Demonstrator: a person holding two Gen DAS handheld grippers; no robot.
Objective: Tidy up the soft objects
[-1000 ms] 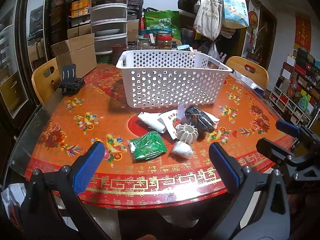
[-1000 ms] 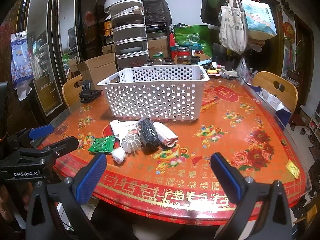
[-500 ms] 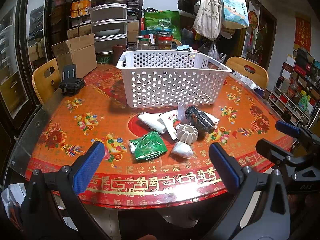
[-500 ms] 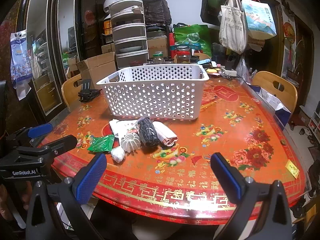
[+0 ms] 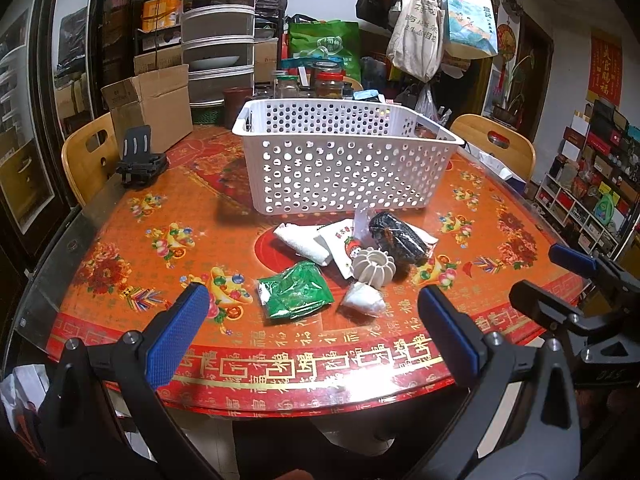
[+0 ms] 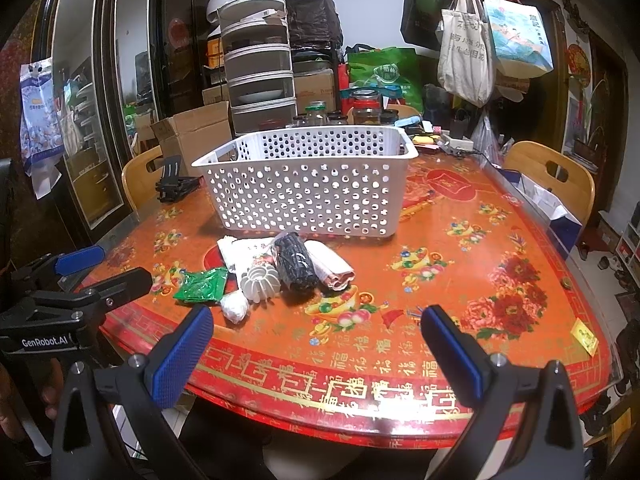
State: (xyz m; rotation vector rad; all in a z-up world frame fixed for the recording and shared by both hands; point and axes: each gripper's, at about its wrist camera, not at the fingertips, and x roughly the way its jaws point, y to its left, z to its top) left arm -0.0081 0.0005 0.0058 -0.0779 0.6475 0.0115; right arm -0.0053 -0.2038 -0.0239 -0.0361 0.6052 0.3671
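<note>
While both hand-held tools hang off the near edge of the round red table [image 5: 120, 264] with its gold-patterned cover, nothing has yet been picked up: the left gripper [image 5: 312, 328] and the right gripper [image 6: 316, 340] each stand with blue-padded jaws spread wide and nothing between them. Near the middle of the table, a white perforated plastic basket [image 5: 344, 164] stands, apparently without any of the soft things in it, though its floor is only partly visible. Just in front of it lies the small heap to be sorted: a crumpled green plastic packet [image 5: 294, 290] nearest the near edge, a small white knotted bag [image 5: 362, 300] beside it, a pale ribbed pumpkin-shaped object [image 5: 374, 266] touching that bag, a rolled white cloth [image 5: 302, 242], a white printed packet [image 5: 340, 240], and a black textured roll in clear wrap [image 5: 396, 234] closest to the basket. By the look of it the job is at its very start, the approach to a first item. The next move would seem to call for one gripper to travel forward over the near edge, straddle the green packet or the knotted bag, and close gently before lifting it over the basket's rim. A black phone stand [image 5: 140, 158] sits at the left edge.
</note>
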